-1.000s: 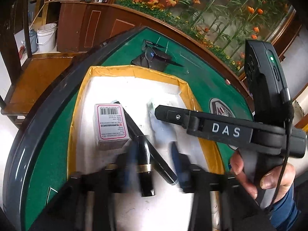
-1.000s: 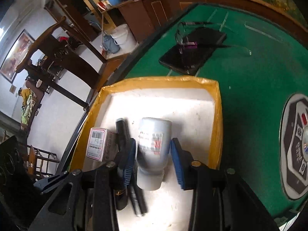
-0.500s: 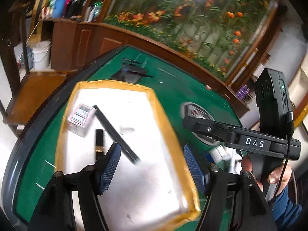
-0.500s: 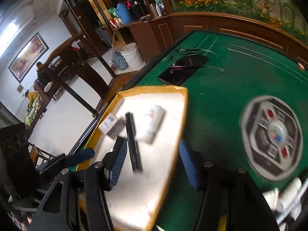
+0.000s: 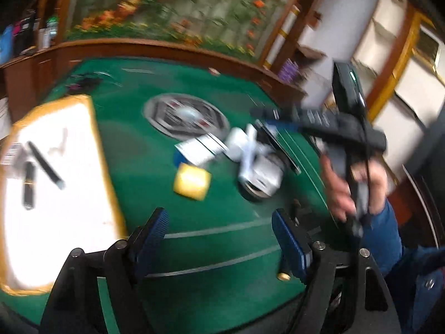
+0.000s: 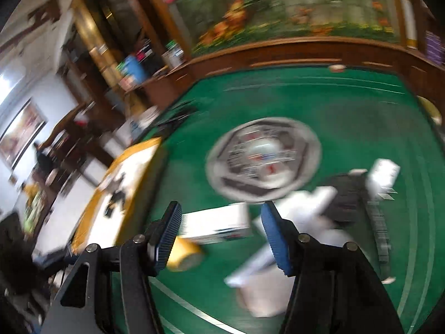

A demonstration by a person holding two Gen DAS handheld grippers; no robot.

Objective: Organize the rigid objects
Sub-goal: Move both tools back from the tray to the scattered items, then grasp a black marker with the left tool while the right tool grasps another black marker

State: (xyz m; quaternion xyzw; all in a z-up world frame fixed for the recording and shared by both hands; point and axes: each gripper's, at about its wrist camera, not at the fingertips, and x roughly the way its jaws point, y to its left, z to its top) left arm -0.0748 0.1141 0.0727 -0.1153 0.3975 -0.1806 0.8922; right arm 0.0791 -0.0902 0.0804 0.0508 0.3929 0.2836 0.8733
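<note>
Your left gripper (image 5: 219, 239) and right gripper (image 6: 221, 235) both hang released and empty above the green worktop (image 5: 155, 192), near its blurred central pile.

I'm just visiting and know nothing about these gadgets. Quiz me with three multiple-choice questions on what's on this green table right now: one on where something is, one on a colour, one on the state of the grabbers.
1. Where does the black pen lie?
A. In the yellow-rimmed tray
B. On the round centre emblem
C. Between the fingers of a hand-held gripper

2. What colour is the small block lying alone on the felt beside the tray?
A. Red
B. Yellow
C. Black

3. How do the left hand-held gripper and right hand-held gripper stand?
A. Both shut on bottles
B. Left shut on a pen, right open
C. Both open, holding nothing

Answers:
1. A, the pen rests on the tray's white floor.
2. B, the block shows plain yellow against the green table.
3. C, each view shows blue pads wide apart with only felt and clutter beyond them.
</note>
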